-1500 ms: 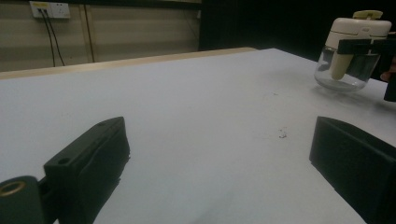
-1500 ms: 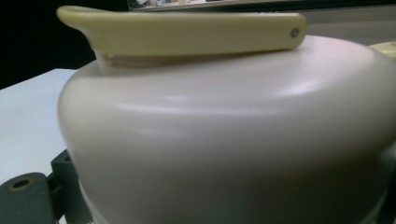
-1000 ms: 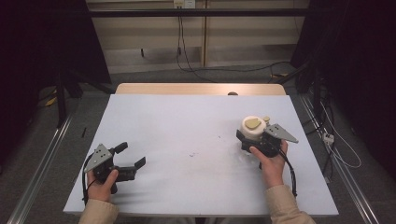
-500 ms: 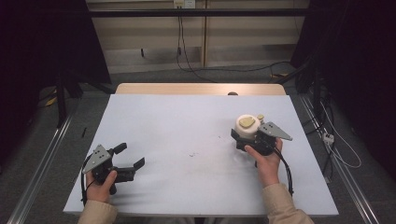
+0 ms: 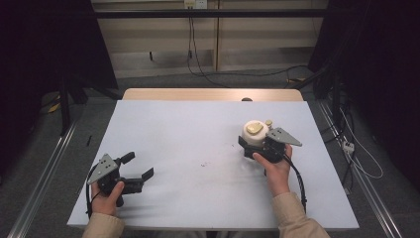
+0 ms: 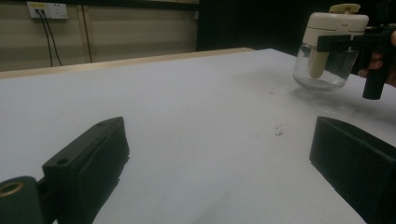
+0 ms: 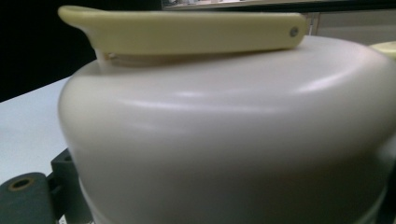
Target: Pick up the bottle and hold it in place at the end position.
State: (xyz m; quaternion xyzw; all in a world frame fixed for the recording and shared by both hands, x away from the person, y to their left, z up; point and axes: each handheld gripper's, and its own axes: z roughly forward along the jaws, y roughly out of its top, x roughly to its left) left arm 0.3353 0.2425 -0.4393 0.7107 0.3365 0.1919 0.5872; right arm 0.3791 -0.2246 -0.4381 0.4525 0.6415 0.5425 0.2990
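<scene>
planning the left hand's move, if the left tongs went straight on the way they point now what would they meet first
Probably nothing close: the left tongs stand open over bare table. The jar, held in the right tongs, sits to the right of that line, though depth is unclear.

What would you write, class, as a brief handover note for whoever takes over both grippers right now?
Right gripper: shut on the jar, jaws clamping just below its cream lid; the jar seems to be held just off the table, right of centre.
Left gripper: open, holding nothing, low over the near left of the table.
Done: jar grasped.
Left: probably setting the jar where it belongs, or bringing the left gripper over to work the yellow lever on the lid.
</scene>
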